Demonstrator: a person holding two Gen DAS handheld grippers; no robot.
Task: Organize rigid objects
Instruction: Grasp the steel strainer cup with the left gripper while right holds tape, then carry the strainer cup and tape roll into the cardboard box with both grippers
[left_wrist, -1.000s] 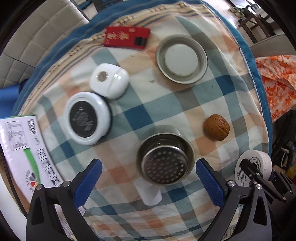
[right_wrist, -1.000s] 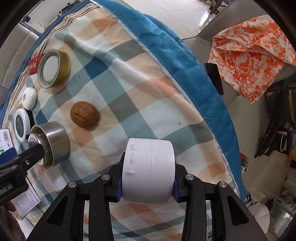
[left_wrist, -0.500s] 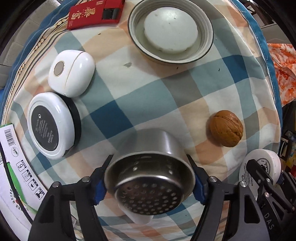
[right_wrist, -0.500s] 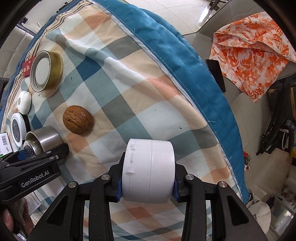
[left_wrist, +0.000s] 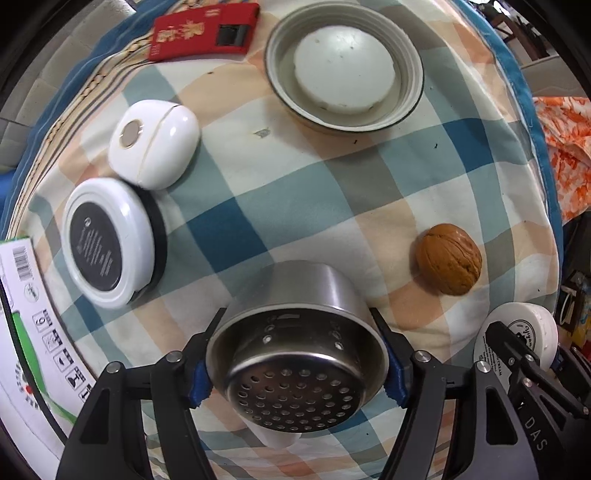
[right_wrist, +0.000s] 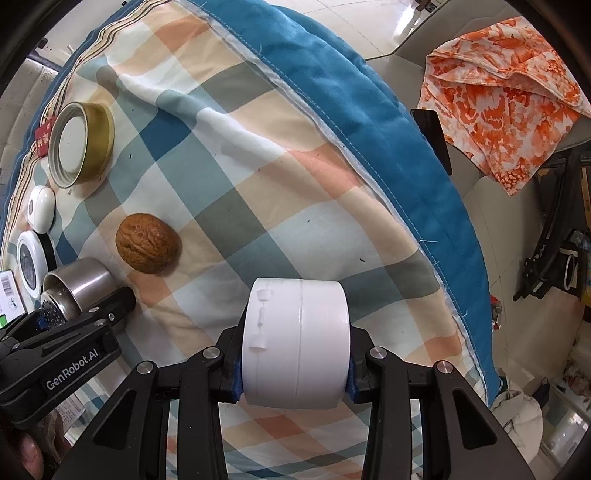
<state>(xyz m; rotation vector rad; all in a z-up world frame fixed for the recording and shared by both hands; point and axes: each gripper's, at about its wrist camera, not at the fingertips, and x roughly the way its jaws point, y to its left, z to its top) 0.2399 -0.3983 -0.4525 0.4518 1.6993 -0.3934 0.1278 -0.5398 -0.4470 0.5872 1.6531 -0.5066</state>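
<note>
L tongs (left_wrist: 295, 369) point down over the checked cloth (left_wrist: 295, 206), blue pads pressed on both sides of a steel strainer cup (left_wrist: 295, 354), so they're closed on it at abt half width. The cup's perforated bottom faces the L cam, near edge of view. Can't tell if the cup's far rim touches the cloth.

R tongs (right_wrist: 295, 347) are clamped on a white cream jar (right_wrist: 295, 343), held on its side, pads tight on lid end and base end; narrow-ish opening. The jar hangs above the cloth near the blue border (right_wrist: 369, 122). In the L view the same jar sits at far right, just beside the L tongs' arm.

On the cloth, L view:
- walnut (left_wrist: 448, 258) right of the cup, apart from it
- round white tin w/ black label (left_wrist: 107, 243) at left, on edge or tilted, touching a white oval case (left_wrist: 155, 144) just beyond it
- gold-sided lid or dish (left_wrist: 345, 70) w/ white disc inside, far centre
- red packet (left_wrist: 203, 31) far left
- printed box (left_wrist: 26, 350) w/ barcode at near-left edge

R view: orange-patterned fabric (right_wrist: 502, 103) on a seat beyond the cloth, dark phone-like slab (right_wrist: 432, 136) beside the blue border. A hand (right_wrist: 26, 450) shows at the near-left corner under the L tongs' body.
</note>
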